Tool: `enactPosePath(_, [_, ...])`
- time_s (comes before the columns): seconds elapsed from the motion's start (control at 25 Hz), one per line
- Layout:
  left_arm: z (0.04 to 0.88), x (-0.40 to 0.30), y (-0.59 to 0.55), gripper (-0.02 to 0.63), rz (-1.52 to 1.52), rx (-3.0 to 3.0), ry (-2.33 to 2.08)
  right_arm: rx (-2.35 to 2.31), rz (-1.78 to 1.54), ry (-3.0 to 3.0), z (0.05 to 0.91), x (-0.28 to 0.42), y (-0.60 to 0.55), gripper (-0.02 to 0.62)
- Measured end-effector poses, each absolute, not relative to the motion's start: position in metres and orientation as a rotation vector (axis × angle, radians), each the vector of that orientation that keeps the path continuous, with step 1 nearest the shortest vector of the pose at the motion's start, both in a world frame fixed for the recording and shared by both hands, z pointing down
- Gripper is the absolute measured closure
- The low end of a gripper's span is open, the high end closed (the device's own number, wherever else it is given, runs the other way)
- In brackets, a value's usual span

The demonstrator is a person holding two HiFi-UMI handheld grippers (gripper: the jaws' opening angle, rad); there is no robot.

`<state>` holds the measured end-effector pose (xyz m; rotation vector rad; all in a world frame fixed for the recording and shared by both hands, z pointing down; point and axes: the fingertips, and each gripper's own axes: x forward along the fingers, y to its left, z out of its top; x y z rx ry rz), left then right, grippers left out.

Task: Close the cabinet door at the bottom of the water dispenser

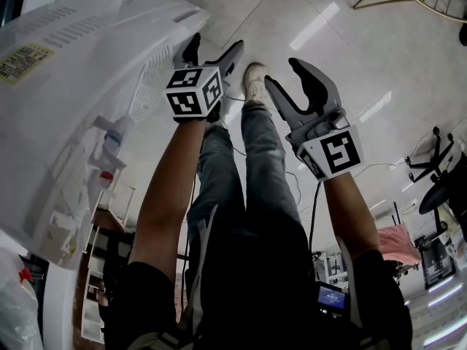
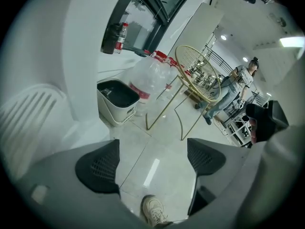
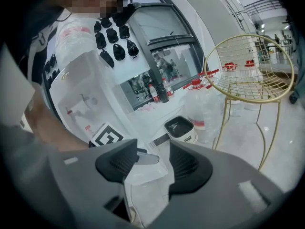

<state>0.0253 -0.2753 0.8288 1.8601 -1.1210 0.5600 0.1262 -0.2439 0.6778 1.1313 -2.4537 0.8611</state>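
The white water dispenser fills the left of the head view, with its red and blue taps near me. Its bottom cabinet door cannot be told apart from the white panels. My left gripper hangs open just right of the dispenser's slatted lower panel. In the left gripper view that gripper has only floor and a shoe between its jaws, with a white panel at the left. My right gripper is further right, partly open and empty.
My own legs and a shoe stand between the grippers on the glossy tiled floor. A white waste bin, a large water bottle and a gold wire chair stand beyond. A person stands far off.
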Motion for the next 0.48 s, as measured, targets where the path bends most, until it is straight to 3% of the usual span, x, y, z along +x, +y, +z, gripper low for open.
enactPosePath(0.48, [0.835, 0.024, -0.294, 0.143, 0.622, 1.846, -1.198, 1.178, 0.875, -2.431, 0.666, 0.129, -0.238, 0.382])
